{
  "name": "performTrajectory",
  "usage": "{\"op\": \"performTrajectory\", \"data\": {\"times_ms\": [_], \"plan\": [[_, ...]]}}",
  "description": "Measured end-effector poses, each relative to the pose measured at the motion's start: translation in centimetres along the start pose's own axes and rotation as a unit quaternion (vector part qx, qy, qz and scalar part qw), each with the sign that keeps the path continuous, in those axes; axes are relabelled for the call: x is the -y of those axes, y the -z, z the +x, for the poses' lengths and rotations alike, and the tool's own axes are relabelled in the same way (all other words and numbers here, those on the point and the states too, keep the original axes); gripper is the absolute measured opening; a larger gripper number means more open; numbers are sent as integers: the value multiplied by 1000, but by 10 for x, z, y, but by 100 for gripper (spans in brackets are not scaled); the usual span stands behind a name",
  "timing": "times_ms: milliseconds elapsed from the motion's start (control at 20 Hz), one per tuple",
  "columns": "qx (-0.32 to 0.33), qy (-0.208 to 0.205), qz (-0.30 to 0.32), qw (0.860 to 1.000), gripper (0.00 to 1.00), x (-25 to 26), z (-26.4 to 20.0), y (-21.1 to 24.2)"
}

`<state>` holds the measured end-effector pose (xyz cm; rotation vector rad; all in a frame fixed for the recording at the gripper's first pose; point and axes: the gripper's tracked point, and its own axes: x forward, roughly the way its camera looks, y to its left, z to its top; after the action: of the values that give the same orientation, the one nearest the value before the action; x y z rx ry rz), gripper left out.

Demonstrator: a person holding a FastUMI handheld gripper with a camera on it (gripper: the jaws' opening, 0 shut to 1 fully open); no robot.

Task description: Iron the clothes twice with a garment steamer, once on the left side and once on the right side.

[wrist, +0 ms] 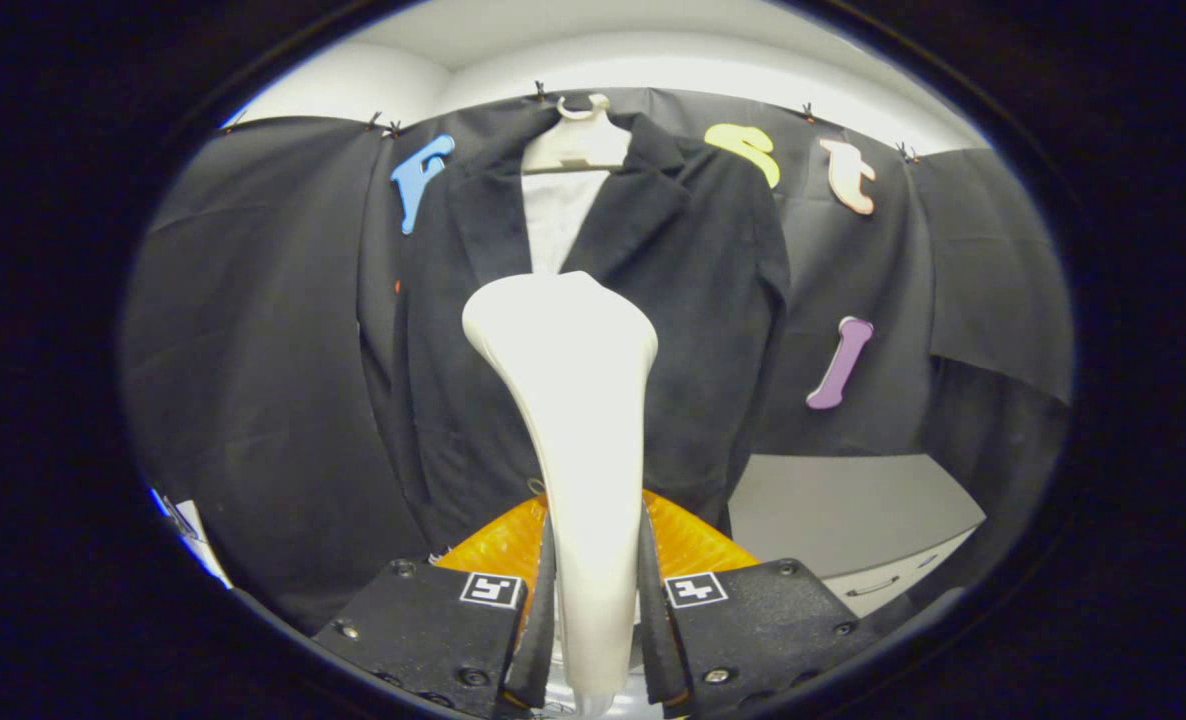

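Note:
A white garment steamer (571,400) stands upright between my fingers, its wide head pointing up toward the clothes. My gripper (593,600) is shut on the steamer's narrow handle, with both fingers pressed against its sides. Beyond it a dark jacket (693,330) hangs on a white hanger (578,140) against the booth wall, its lapels open over a white lining (556,225). The steamer head sits in front of the jacket's middle, just below the open collar; I cannot tell whether it touches the cloth.
An orange ribbed part (688,540) shows just behind the fingers at the steamer's base. A grey cabinet top (843,500) with a drawer handle (873,585) stands low to the right of the jacket. Black cloth covers the wall on both sides.

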<state>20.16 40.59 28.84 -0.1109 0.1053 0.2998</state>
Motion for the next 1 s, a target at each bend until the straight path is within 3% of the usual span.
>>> {"op": "performTrajectory", "data": {"times_ms": [200, 500, 750, 1000], "plan": [[39, -6, -16, 999, 39, -35, 5, -62], [66, -14, -49, 997, 39, -86, 29, -120], [55, -9, -61, 997, 39, -113, 58, -132], [30, -4, -60, 998, 39, -118, 74, -109]]}}
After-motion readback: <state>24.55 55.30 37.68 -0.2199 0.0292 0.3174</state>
